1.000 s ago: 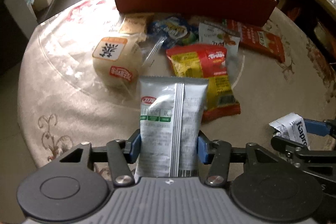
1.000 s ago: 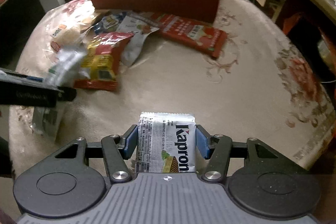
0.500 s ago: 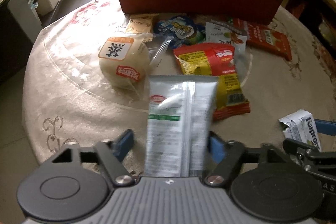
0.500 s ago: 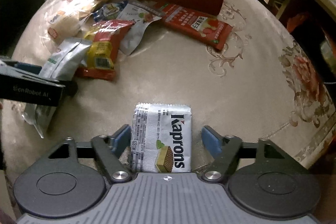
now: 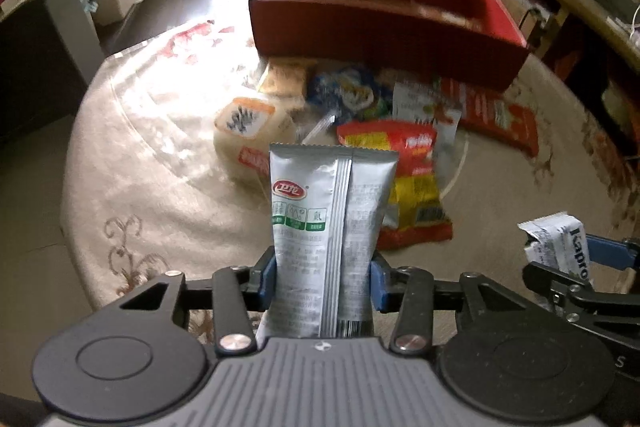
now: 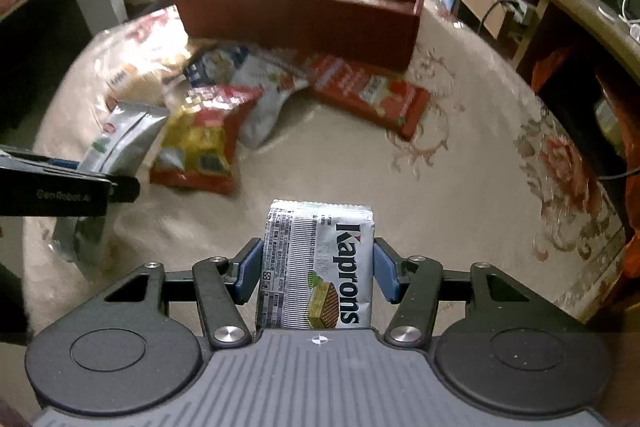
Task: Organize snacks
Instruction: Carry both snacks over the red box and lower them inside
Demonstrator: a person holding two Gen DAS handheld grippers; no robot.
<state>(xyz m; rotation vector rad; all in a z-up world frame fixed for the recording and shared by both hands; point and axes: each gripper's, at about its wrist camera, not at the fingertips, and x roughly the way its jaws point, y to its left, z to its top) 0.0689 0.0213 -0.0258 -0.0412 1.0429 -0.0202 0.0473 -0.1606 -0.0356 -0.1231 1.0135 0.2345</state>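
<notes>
My left gripper (image 5: 322, 283) is shut on a tall silver snack pouch (image 5: 330, 223) and holds it upright above the table. My right gripper (image 6: 318, 277) is shut on a silver Kaprons wafer pack (image 6: 320, 263), also lifted. The right gripper and wafer pack show at the right of the left wrist view (image 5: 560, 247); the left gripper and pouch show at the left of the right wrist view (image 6: 120, 143). A red open box (image 5: 384, 27) stands at the back of the table, also in the right wrist view (image 6: 304, 15).
Loose snacks lie before the box: a round bun (image 5: 248, 135), a red-yellow bag (image 5: 404, 179), a blue pack (image 5: 344, 95), a white pouch (image 5: 424, 107), and a flat red pack (image 6: 368, 95). The table (image 6: 460, 167) has a beige patterned cloth. Shelves and furniture surround it.
Both grippers opened half a second ago and have closed again on their packs. Both have risen and pulled back a little from the table.
</notes>
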